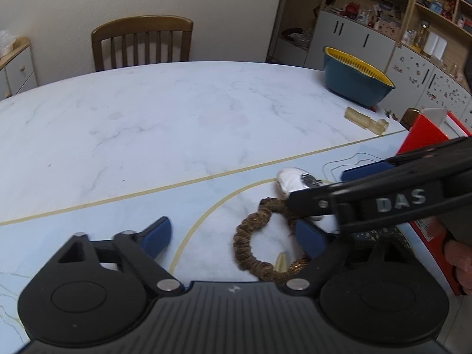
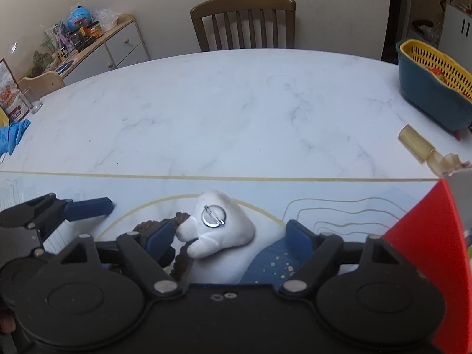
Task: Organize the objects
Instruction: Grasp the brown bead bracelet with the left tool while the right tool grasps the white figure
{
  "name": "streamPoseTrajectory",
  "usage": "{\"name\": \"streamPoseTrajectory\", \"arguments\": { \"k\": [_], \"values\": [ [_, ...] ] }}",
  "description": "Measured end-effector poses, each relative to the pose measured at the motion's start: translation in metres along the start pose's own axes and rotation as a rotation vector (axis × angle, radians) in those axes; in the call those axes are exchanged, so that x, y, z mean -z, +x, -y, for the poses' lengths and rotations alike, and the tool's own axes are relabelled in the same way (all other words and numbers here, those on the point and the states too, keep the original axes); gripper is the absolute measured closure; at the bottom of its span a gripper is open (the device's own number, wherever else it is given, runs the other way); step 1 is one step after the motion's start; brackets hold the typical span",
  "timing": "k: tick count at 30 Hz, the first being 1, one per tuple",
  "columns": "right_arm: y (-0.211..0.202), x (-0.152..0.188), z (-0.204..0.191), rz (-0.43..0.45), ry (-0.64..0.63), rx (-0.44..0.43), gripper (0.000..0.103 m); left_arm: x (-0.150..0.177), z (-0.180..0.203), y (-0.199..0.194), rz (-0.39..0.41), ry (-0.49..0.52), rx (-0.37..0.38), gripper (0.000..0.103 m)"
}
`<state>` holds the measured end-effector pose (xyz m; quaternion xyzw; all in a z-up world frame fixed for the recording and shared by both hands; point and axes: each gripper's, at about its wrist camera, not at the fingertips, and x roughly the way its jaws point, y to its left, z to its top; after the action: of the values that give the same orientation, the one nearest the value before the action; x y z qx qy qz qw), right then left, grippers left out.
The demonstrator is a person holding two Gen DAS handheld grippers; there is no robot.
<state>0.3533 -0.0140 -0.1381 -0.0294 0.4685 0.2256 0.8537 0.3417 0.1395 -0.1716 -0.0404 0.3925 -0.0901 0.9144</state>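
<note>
The right gripper (image 2: 227,240) stands wide, jaws straddling the white plush brooch (image 2: 222,230), likely lined up to grab it. The left gripper (image 1: 233,234), also wide, straddles the brown scrunchie (image 1: 259,236) just beside it. Both lie on the marble table (image 2: 221,112); a chair (image 2: 243,22) stands beyond.

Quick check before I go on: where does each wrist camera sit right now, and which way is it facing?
Left wrist: on the left gripper, low over the table, facing the chair; own open jaws, right gripper crossing in, a hand.
Right wrist: on the right gripper, facing the same chair; own open jaws around the white plush, left gripper's finger.
Shared: plush, brown scrunchie, basket, red box.
</note>
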Motion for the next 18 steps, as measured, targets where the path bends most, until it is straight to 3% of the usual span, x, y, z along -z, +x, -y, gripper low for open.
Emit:
{"name": "streamPoseTrajectory", "arguments": {
  "k": [5,10,11,13,18],
  "values": [
    [0.0057,-0.0019,-0.0014,0.0,0.008,-0.012,0.027,-0.0014,0.0039,-0.001,0.004,0.007,0.031,0.047],
    [0.0082,-0.0043,-0.0038,0.001,0.0,-0.022,0.038,-0.0027,0.0043,0.0001,-0.006,0.003,0.045,0.073],
    [0.0087,-0.0044,-0.0044,-0.002,-0.002,-0.022,0.045,-0.0032,0.0035,0.0005,-0.009,-0.003,0.044,0.077],
    [0.0099,-0.0034,-0.0059,-0.012,-0.012,-0.019,0.045,-0.0043,0.001,0.0008,-0.018,-0.022,0.053,0.085],
    [0.0029,-0.002,-0.0079,0.004,-0.013,-0.006,0.052,-0.004,0.001,-0.0001,-0.037,-0.025,0.059,0.092]
  ]
}}
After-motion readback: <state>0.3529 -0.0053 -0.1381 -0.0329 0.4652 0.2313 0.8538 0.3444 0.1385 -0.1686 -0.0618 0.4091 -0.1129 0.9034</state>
